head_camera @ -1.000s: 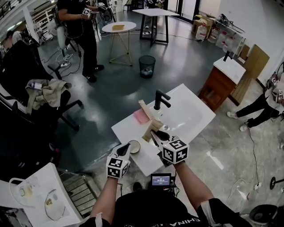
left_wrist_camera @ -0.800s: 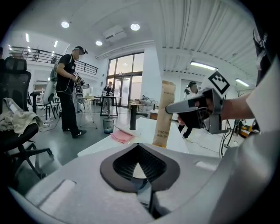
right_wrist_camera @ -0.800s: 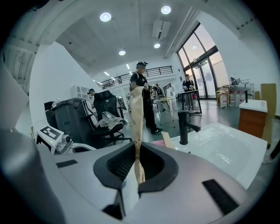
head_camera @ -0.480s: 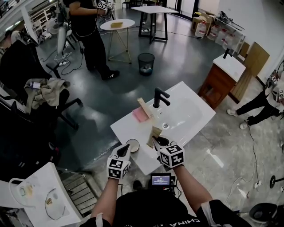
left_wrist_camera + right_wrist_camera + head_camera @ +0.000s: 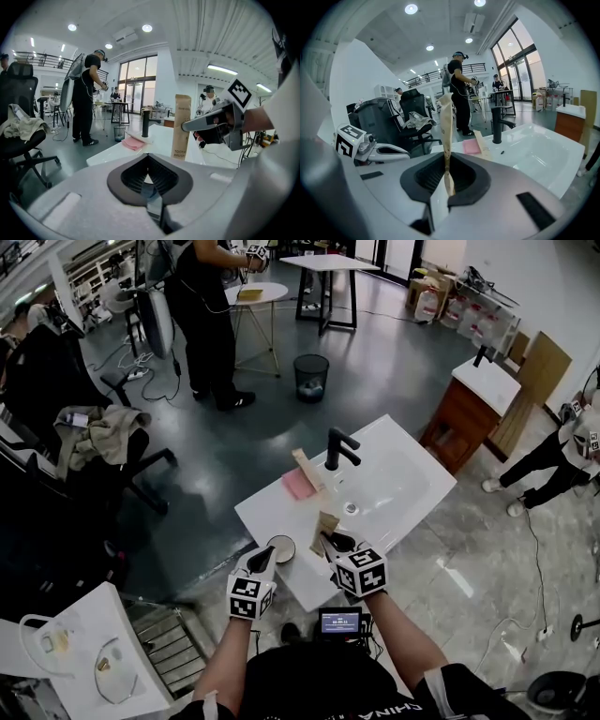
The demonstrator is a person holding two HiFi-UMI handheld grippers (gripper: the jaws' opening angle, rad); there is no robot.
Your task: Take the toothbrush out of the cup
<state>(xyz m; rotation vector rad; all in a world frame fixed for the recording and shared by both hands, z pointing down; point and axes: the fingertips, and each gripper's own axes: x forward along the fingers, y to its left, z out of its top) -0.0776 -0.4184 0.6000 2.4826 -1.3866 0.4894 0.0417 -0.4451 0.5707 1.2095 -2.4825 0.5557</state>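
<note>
Two grippers: right gripper (image 5: 448, 187) fingers pinch tan cardboard toothbrush box (image 5: 446, 126) beside round white cup (image 5: 281, 548); left gripper (image 5: 152, 194) fingers clamp cup rim. Lift vertically.

A black faucet (image 5: 338, 448) stands over a white washbasin (image 5: 412, 470), a pink cloth (image 5: 298, 485) beside it. Beyond, a person (image 5: 208, 315) stands near a round table (image 5: 251, 294) and a black waste bin (image 5: 310, 379); what appears to be clothing (image 5: 98, 432) drapes an office chair (image 5: 145, 463).
</note>
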